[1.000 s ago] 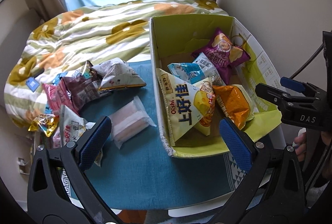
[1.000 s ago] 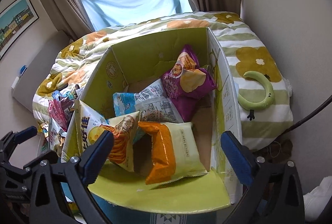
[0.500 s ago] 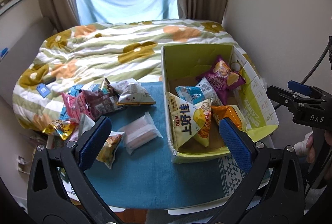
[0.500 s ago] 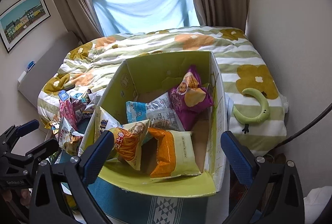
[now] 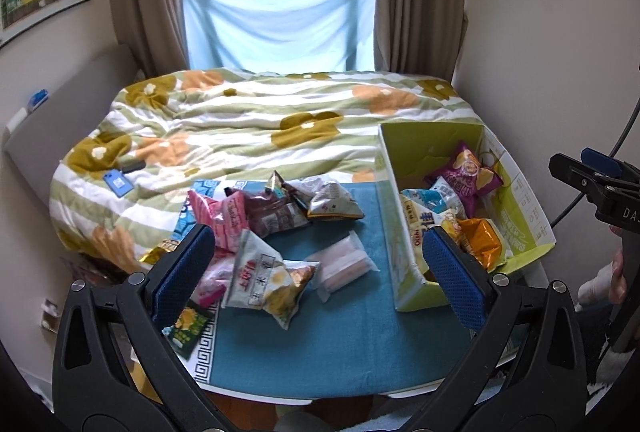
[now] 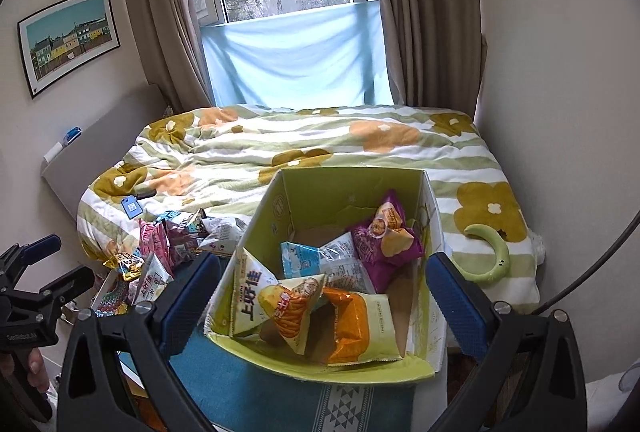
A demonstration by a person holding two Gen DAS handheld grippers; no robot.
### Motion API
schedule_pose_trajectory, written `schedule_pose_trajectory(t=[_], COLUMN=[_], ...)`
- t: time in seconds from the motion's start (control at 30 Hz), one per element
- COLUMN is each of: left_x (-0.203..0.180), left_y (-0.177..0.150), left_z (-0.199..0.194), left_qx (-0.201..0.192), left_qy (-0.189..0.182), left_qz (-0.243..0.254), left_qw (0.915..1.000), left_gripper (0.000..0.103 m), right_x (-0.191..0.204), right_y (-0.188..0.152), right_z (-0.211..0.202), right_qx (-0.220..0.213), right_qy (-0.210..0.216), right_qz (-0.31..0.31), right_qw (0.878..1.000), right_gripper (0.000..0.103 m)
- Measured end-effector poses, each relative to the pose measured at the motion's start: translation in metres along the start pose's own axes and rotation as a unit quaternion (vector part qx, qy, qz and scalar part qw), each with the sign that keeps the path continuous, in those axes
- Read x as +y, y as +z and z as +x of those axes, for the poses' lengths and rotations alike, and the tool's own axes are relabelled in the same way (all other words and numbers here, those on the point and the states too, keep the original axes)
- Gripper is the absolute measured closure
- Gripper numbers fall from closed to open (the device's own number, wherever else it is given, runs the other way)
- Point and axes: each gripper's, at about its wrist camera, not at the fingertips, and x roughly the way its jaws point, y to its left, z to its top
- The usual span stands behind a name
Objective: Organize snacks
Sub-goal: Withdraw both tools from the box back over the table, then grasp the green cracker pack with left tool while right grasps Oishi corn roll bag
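Bedroom w/ a flower-print duvet (image 5: 256, 119) on the bed, brown curtains (image 6: 432, 11) either side of the window and a pale blue sheet (image 5: 276, 19) hung across its lower half; a framed print (image 6: 68, 39) of coloured houses hangs on the left wall. Close to the cameras a small table carries a teal mat (image 5: 344, 336), and on its right half sits an open yellow-green cardboard box (image 6: 352, 187). Inside the box: a purple chip bag (image 6: 384, 236) at the far right, a light blue and white packet (image 6: 320, 264) in the middle, a white and yellow triangular Oishi bag (image 6: 272, 300) leaning on the near-left wall, and an orange bag (image 6: 356, 328) at the front, touching the Oishi one. Left of the box, loose snacks lie on the mat: a clear pouch of pink wafers (image 5: 344, 268) just beside the box, a white rice-cracker bag (image 5: 268, 280) nearer the left gripper, a pink packet (image 5: 216, 220), a maroon packet (image 5: 276, 216) and a grey-white bag (image 5: 332, 203) farther back (some overlap, so edges are hard to sort out). Left gripper (image 5: 320, 280) hovers above the mat w/ fingers spread wide, nothing btwn them. Right gripper (image 6: 324, 300) hangs over the box's near edge, fingers likewise wide apart and holding nothing. A green curved neck gadget (image 6: 492, 256) rests on the duvet right of the box.
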Motion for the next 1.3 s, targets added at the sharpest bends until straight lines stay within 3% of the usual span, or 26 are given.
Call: schedule_pose_trajectory(t=[0.37, 0.7, 0.87, 1.0, 1.13, 1.3], left_x=[0.125, 0.207, 0.223, 0.226, 0.218, 0.209], left_y=[-0.021, -0.053, -0.086, -0.114, -0.141, -0.171], left_z=[-0.007, 0.008, 0.040, 0.072, 0.107, 0.151], left_qx=[0.013, 0.031, 0.072, 0.113, 0.153, 0.186], left_qy=[-0.009, -0.027, -0.032, -0.038, -0.038, -0.042], left_qz=[-0.001, 0.023, 0.051, 0.066, 0.082, 0.088], left_qw=[0.9999, 0.9989, 0.9956, 0.9907, 0.9841, 0.9777], left_gripper=[0.000, 0.000, 0.000, 0.000, 0.011, 0.014], right_x=[0.109, 0.203, 0.230, 0.240, 0.238, 0.235], right_y=[-0.014, -0.047, -0.071, -0.089, -0.104, -0.122], right_z=[0.005, 0.028, 0.046, 0.067, 0.093, 0.132], right_qx=[-0.022, -0.005, 0.005, 0.040, 0.064, 0.093], right_qy=[0.013, 0.021, 0.004, 0.002, 0.005, 0.014], right_qz=[0.010, 0.008, 0.016, 0.007, -0.007, -0.038], right_qw=[1.000, 1.000, 1.000, 0.999, 0.998, 0.995], right_gripper=[0.001, 0.001, 0.001, 0.001, 0.001, 0.001])
